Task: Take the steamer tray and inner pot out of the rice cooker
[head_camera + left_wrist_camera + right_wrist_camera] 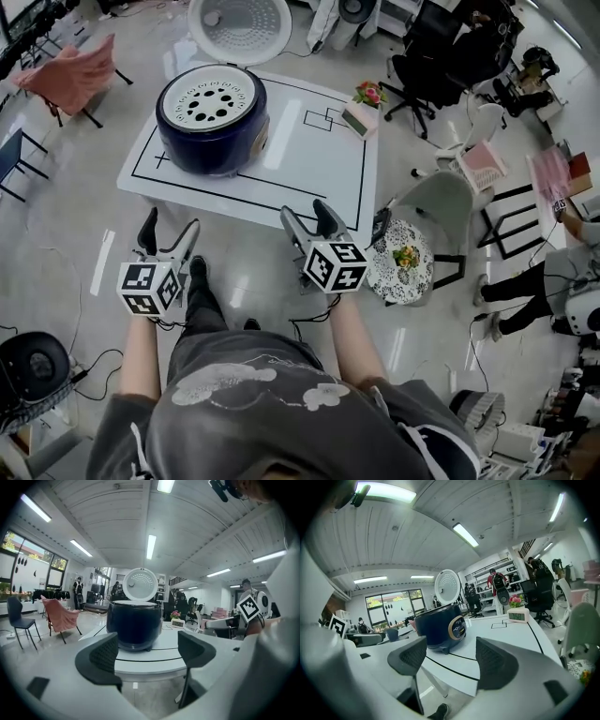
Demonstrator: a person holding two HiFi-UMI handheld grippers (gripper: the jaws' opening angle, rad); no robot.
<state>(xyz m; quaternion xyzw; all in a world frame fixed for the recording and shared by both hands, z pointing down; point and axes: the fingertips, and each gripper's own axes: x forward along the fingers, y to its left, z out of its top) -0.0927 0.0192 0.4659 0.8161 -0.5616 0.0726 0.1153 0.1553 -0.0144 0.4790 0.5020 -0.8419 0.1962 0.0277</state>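
Left gripper (171,231) released: 2 jaws apart, nothing between them. Right gripper (305,214) same, jaws apart and empty. Both are held off the near edge of the white table (314,173), apart from it. Dark blue rice cooker (214,127) stands on the table's far left part, its lid (240,26) open and tipped back. White perforated steamer tray (211,101) sits in the cooker's open top. Small clock (360,120) at table's far right.

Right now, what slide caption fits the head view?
Left gripper and right gripper, both open, hover before the table; the open rice cooker shows its steamer tray.
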